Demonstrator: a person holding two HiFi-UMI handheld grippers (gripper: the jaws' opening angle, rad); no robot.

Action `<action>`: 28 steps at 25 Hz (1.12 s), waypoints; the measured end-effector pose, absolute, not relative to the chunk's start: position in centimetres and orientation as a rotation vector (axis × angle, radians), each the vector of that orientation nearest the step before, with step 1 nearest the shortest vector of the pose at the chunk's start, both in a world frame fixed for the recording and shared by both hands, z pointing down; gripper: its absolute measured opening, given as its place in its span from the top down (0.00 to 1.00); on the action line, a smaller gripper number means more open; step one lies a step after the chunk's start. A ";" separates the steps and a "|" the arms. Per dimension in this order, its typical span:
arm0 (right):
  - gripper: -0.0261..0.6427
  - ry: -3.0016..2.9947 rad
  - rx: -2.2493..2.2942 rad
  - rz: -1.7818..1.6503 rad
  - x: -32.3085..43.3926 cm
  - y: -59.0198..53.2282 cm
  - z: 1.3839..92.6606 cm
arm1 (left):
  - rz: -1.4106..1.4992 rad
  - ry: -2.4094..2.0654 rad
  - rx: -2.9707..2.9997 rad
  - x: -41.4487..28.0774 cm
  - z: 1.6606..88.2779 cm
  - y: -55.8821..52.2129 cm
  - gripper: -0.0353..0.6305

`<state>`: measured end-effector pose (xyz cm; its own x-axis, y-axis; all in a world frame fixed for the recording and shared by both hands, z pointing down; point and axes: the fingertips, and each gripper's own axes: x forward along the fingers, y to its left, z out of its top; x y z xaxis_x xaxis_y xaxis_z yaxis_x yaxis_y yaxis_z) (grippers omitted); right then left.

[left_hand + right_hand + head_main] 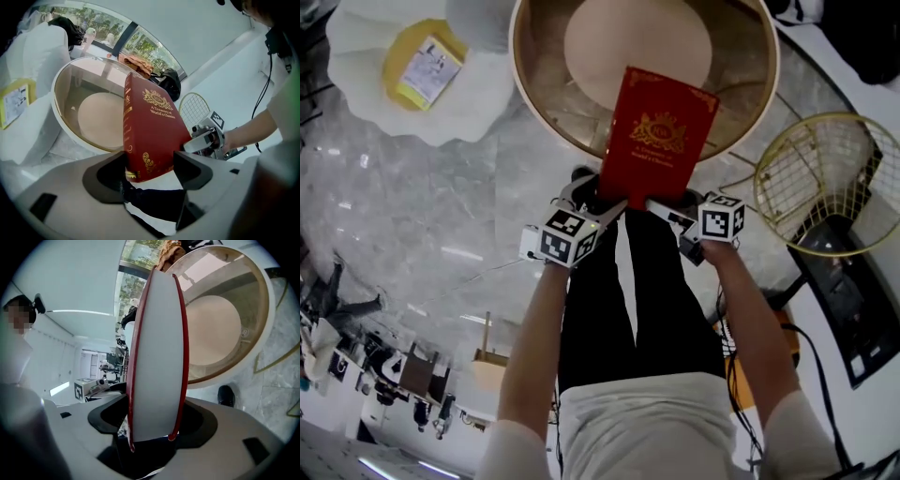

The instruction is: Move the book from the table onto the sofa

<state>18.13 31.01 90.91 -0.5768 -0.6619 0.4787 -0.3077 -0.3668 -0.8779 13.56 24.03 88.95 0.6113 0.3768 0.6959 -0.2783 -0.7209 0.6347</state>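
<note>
The red book point(661, 127) is held clear of the round table point(546, 66), above its near edge, clamped at its near end by the left gripper point(596, 201) and the right gripper point(667, 208), so only the carry to the sofa is judged left.

Book point(658, 131) over near rim of round table point(522, 77), wire basket point(825, 183) at right.
</note>
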 end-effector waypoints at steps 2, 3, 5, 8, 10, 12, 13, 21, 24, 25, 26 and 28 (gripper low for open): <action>0.47 1.642 -1.285 -2.029 18.6 30.5 89.7 | 1.108 0.057 2.100 13.8 87.8 23.7 0.47; 0.47 1.660 -1.283 -2.028 18.7 30.2 89.0 | 1.101 0.048 2.103 13.8 87.2 23.6 0.47; 0.47 1.693 -1.283 -2.029 18.7 29.9 87.4 | 1.089 0.032 2.107 13.7 85.6 23.3 0.47; 0.47 1.751 -1.282 -2.020 19.0 29.2 84.4 | 1.061 0.003 2.121 13.7 82.5 22.8 0.47; 0.47 1.800 -1.281 -2.004 19.7 28.1 82.3 | 1.033 -0.026 2.137 14.1 80.5 21.9 0.47; 0.47 1.841 -1.279 -1.996 20.1 27.0 80.2 | 1.005 -0.052 2.145 14.4 78.4 21.0 0.47; 0.47 1.858 -1.275 -1.996 20.1 26.7 79.1 | 0.993 -0.066 2.146 14.3 77.3 20.7 0.47; 0.47 1.992 -1.215 -1.983 19.7 24.2 71.4 | 0.907 -0.199 2.157 13.2 69.5 19.0 0.47; 0.47 2.044 -1.194 -1.997 19.1 23.5 69.2 | 0.887 -0.243 2.155 12.5 67.3 18.6 0.47; 0.47 2.063 -1.188 -2.002 19.1 23.3 68.6 | 0.875 -0.259 2.152 12.4 66.5 18.4 0.47; 0.47 2.081 -1.181 -2.005 19.0 23.1 68.0 | 0.859 -0.274 2.147 12.2 65.8 18.3 0.47; 0.47 2.103 -1.163 -2.008 18.9 22.6 66.7 | 0.826 -0.303 2.136 11.9 64.5 18.0 0.47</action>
<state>18.90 22.62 66.68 -0.7240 -0.5049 0.4699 -0.4929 -0.0979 -0.8646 11.87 17.99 64.53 0.7573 0.0612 0.6501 -0.4670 -0.6451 0.6048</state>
